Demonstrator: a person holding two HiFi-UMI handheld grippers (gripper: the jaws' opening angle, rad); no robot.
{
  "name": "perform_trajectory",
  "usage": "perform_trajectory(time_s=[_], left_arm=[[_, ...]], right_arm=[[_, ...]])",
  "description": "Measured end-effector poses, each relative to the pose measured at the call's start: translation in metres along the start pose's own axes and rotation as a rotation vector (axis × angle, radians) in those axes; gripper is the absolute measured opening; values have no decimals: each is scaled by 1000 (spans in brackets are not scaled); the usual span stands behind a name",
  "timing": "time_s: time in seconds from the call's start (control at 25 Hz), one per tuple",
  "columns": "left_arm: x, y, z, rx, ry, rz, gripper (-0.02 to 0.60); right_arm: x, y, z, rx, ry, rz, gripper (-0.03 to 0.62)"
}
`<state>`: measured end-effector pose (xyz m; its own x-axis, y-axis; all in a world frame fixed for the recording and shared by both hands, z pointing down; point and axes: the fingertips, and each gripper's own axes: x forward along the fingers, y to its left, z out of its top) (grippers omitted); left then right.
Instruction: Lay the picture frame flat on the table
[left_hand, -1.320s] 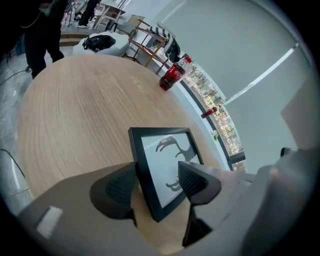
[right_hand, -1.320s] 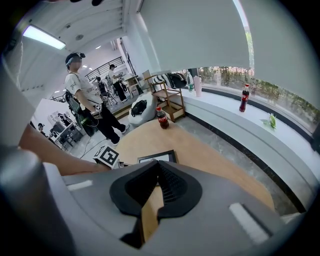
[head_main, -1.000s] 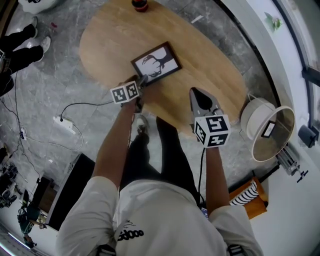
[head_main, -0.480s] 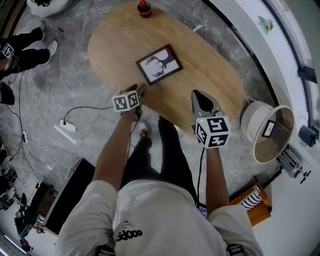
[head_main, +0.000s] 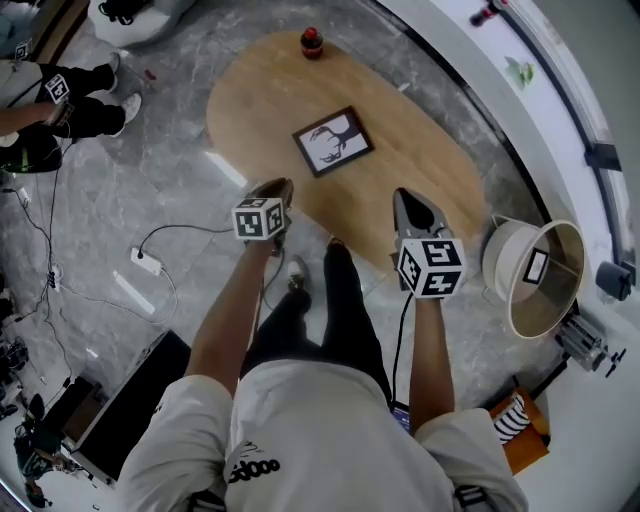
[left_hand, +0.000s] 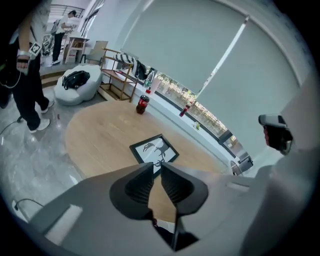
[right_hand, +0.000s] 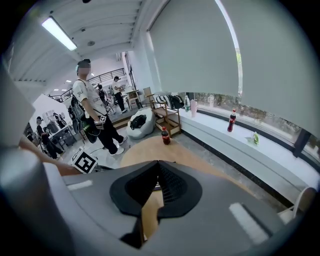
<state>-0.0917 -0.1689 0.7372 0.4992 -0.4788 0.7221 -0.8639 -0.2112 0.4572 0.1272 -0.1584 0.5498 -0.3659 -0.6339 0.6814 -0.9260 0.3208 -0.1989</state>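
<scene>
- The picture frame (head_main: 333, 141) lies flat on the oval wooden table (head_main: 260, 90), glass side up. It shows a black deer-antler print on white inside a dark border.
- In the head view the frame sits near the middle of the table top, turned so its corners point roughly to 12, 3, 6 and 9 o'clock. Neither claw touches it.
- The left claw (head_main: 279, 187) hangs above the near edge of the table, with the frame at about 1 o'clock from it and well apart.
- Its jaws have just been closing and now stand narrow, with only a thin slit between the tips. Nothing is held in them; in the left gripper view the frame shows beyond the tips, down on the table.
- The right claw (head_main: 408, 196) is also over the near table edge, with the frame at about 11 o'clock from it. In the right gripper view its tips meet and it holds nothing.
- Both claws point forward and downward, each marker cube facing up toward the head camera.
- A red-capped bottle (head_main: 312, 41) stands upright at the table's far rim, at 12 o'clock from the frame.
- A white round bin (head_main: 530, 275) stands on the floor at about 4 o'clock from the right claw, off the table's end.
- A white power strip (head_main: 146, 262) with its cable lies on the grey floor at about 8 o'clock from the left claw.
</scene>
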Motion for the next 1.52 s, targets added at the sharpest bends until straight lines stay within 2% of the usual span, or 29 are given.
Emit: perform_trajectory(time_s=[0.16,0.4,0.6,0.76,1.0,1.32,1.52], left_arm=[[-43,-16,14,107,-69,12,11],[-111,-31,31,172,-168,35,11],[-164,-50,42,255,-231,28,11],[-206,-65,56,290,-307,26,11],[-265,-95,73,353,-403,5,11],[-349,-146,94,543,-492,-48,11],[-392,-171,108,595,-568,-74,11]], right_arm=[[-23,16,11,-12,-40,-15,3],[-60,47,29,-61,-92,-3,3],[-94,68,41,-85,-145,-8,3],[-121,86,51,-108,-191,-8,3],[-165,108,64,-119,-270,-3,3],[-224,162,91,-182,-382,-7,2],[-256,185,108,-229,-448,-24,2]])
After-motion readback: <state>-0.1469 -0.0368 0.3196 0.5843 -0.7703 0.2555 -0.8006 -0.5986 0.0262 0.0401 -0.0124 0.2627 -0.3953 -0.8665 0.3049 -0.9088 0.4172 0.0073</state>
